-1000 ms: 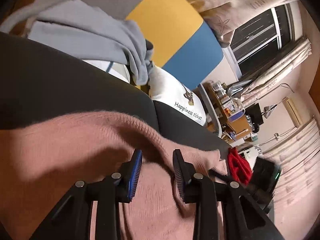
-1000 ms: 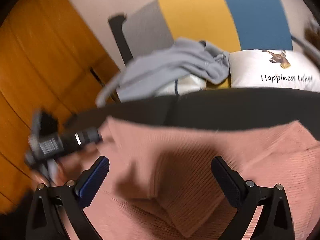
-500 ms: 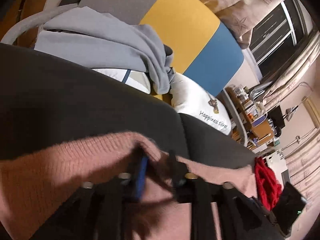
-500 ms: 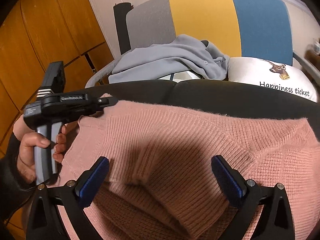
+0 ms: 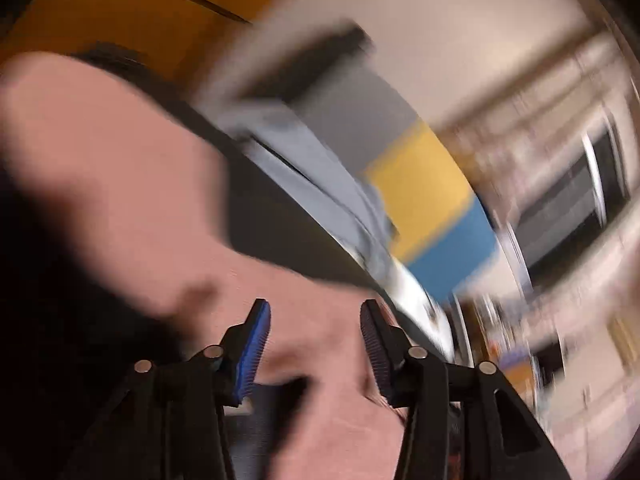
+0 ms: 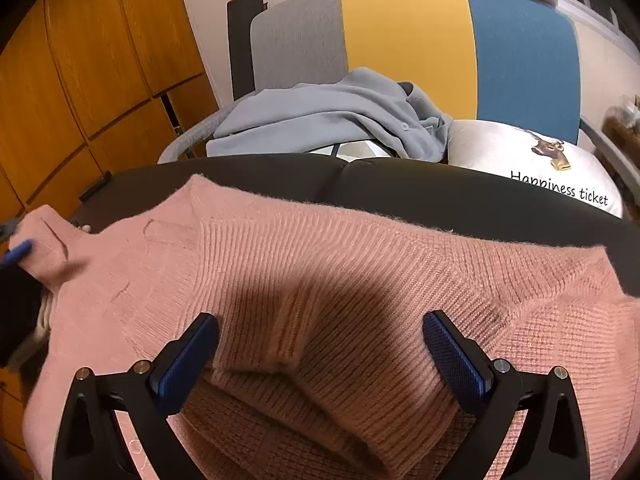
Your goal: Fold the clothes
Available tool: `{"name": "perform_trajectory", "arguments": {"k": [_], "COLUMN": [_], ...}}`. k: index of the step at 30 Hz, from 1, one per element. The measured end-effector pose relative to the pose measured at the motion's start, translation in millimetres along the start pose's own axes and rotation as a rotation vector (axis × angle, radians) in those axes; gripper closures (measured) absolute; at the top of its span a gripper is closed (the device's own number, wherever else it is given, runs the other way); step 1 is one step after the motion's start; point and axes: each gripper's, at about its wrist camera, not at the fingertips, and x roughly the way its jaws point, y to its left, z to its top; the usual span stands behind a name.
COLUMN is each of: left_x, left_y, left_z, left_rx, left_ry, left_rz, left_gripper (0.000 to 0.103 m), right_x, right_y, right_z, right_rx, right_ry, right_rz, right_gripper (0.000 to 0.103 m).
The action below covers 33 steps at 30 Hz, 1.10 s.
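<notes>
A pink knitted sweater (image 6: pixel 320 272) lies spread on a black padded surface (image 6: pixel 440 196), with a folded layer bunched near the front. My right gripper (image 6: pixel 320 336) hovers over that fold, open wide, and its pads touch nothing. The left wrist view is smeared by fast motion. In it my left gripper (image 5: pixel 314 320) has its jaws opening, with no cloth between the pads and the pink sweater (image 5: pixel 120 184) below and to the left. A blue pad of the left gripper (image 6: pixel 18 252) shows at the left edge of the right wrist view, beside the sweater's sleeve end.
Behind the black surface stands a chair with a grey, yellow and blue back (image 6: pixel 408 32). On it lie a grey-blue garment (image 6: pixel 328 120) and a white printed pillow (image 6: pixel 520 160). Orange wooden cabinets (image 6: pixel 80 80) fill the left. A window (image 5: pixel 572 208) is at the far right.
My left gripper has let go of the sweater's edge, swung quickly to the left and widened its jaws. The sleeve end now lies out at the left. My right gripper has stayed open.
</notes>
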Motion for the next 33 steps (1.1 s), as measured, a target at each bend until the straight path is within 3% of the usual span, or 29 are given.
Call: {"name": "perform_trajectory", "arguments": {"k": [3,6,19,20,22,23,26,30,33], "left_x": [-40,-49,-33,-32,-26,-24,-19,-15,1], "left_y": [49,80,95,96,103,106,100,48,-8], "left_z": [28,46,79,79,81,82,85,86,76], "left_rx": [-0.141,-0.245,-0.325,-0.344,-0.389,-0.412,-0.412,-0.293,-0.205], "left_ry": [-0.096,-0.108,-0.164,-0.165,-0.136,-0.131,-0.148,-0.171,-0.118], "left_rz": [0.061,0.051,0.118,0.127,0.17,0.18,0.191,0.063,-0.091], "left_gripper": [0.048,0.048,0.051,0.061,0.091,0.098,0.099,0.099,0.098], "right_x": [1,3,5,5,5,5,5,4,3], "right_y": [1,4,7,7,7,7,7,6,6], "right_z": [0,0,-2,-2,-2,-2,-2,-3,-3], "right_rx": [-0.012,-0.03,-0.061,-0.061,-0.061,-0.062,-0.059,-0.057,-0.05], "right_ry": [0.004,0.013,0.025,0.025,0.024,0.023,0.021,0.018,0.015], "right_rz": [-0.016,-0.04,-0.08,-0.08,-0.08,-0.08,-0.077,-0.073,-0.065], "right_gripper": [0.0,0.0,0.0,0.0,0.0,0.0,0.0,0.0,0.0]}}
